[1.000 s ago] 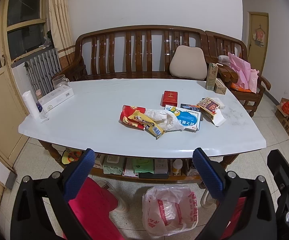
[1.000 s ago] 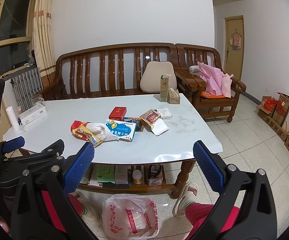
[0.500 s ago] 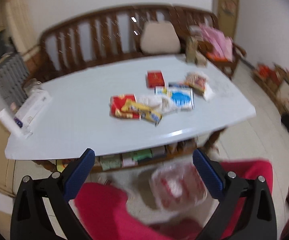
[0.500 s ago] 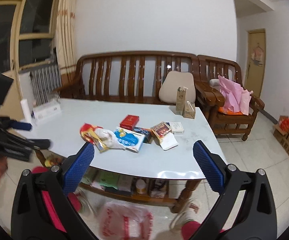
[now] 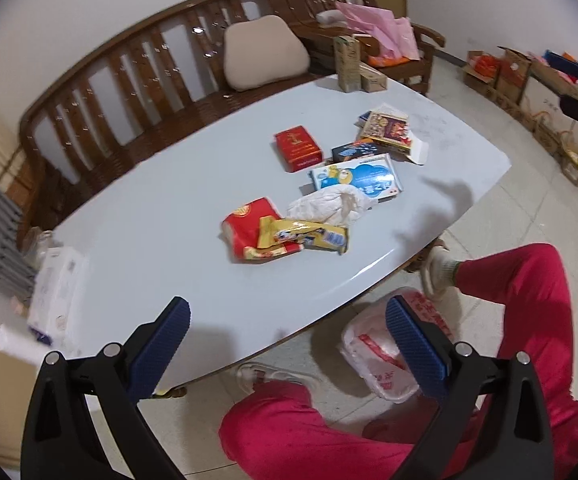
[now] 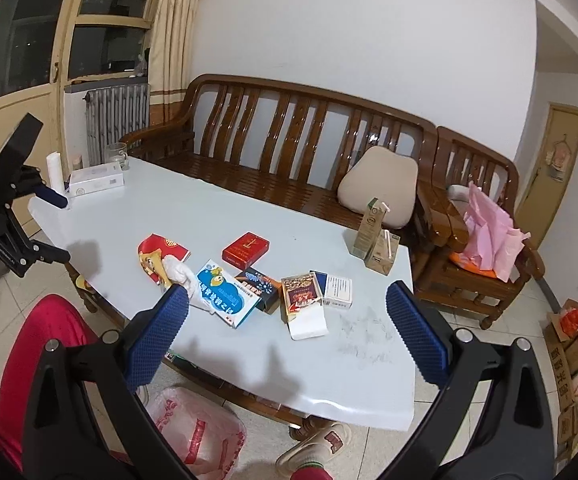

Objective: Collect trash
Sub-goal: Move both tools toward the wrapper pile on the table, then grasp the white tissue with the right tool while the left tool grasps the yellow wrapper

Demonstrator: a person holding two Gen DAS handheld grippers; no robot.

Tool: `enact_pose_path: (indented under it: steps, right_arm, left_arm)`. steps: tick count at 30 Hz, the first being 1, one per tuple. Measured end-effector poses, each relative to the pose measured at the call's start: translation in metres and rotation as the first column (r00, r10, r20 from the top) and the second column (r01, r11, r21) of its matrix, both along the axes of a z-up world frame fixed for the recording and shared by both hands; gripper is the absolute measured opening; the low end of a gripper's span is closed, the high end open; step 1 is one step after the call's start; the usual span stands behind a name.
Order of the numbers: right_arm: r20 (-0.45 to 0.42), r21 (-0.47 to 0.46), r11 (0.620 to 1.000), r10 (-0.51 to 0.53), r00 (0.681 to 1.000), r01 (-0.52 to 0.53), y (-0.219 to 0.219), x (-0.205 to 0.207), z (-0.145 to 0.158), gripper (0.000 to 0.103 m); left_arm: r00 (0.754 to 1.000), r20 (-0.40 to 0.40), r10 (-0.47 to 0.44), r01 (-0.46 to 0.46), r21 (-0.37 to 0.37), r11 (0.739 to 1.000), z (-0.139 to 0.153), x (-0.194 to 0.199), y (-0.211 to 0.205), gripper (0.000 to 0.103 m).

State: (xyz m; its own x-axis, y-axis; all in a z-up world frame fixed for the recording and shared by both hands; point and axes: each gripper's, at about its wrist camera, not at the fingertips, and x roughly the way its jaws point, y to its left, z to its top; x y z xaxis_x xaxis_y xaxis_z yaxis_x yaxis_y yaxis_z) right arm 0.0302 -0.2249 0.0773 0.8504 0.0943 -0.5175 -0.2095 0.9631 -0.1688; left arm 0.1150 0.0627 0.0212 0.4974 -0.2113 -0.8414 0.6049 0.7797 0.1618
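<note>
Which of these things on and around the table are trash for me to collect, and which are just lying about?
Likely trash:
red wrapper
yellow wrapper
crumpled tissue
plastic bag, for collecting

Probably lying about:
red box
cushion
glass mug

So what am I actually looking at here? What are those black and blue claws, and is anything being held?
There is no robot: a person in red trousers holds a hand-held gripper in each hand, with a camera on each looking along its two blue-padded fingers. One picture comes from the left hand-held gripper, the other from the right hand-held gripper. Both are open and hold nothing.

On the white table lies the litter: a red and yellow snack wrapper, a crumpled tissue, a blue and white box, a red box and two small cartons. A plastic bag lies on the floor beside the table.
</note>
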Motion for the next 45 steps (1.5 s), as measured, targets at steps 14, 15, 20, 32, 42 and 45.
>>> enact_pose_path:
  steps: [14, 15, 20, 32, 42, 45]
  right_arm:
    - [-0.198, -0.045, 0.971, 0.220, 0.955, -0.233, 0.046, 0.087, -0.037, 0.097]
    - [-0.213, -0.042, 0.965, 0.243, 0.946, -0.257, 0.052, 0.093, -0.042, 0.097]
    - [-0.292, -0.038, 0.933, 0.333, 0.897, -0.358, 0.080, 0.119, -0.069, 0.097]
    - [-0.467, 0.013, 0.874, 0.435, 0.770, -0.486, 0.121, 0.177, -0.130, 0.075]
    - [-0.501, 0.040, 0.854, 0.466, 0.729, -0.519, 0.133, 0.190, -0.149, 0.075]
    - [-0.514, 0.043, 0.850, 0.469, 0.718, -0.524, 0.136, 0.193, -0.154, 0.067]
  left_arm:
    - [0.965, -0.095, -0.244, 0.246, 0.000, 0.969, -0.032, 0.049, -0.030, 0.096]
    - [0.961, -0.102, -0.258, 0.259, 0.000, 0.966, -0.035, 0.054, -0.032, 0.096]
    - [0.924, -0.123, -0.363, 0.367, 0.014, 0.930, -0.049, 0.071, -0.043, 0.096]
    - [0.873, -0.144, -0.466, 0.472, 0.006, 0.882, -0.084, 0.103, -0.057, 0.096]
    - [0.839, -0.175, -0.515, 0.524, 0.005, 0.852, -0.094, 0.116, -0.060, 0.096]
    - [0.823, -0.182, -0.538, 0.550, 0.017, 0.835, -0.098, 0.115, -0.061, 0.096]
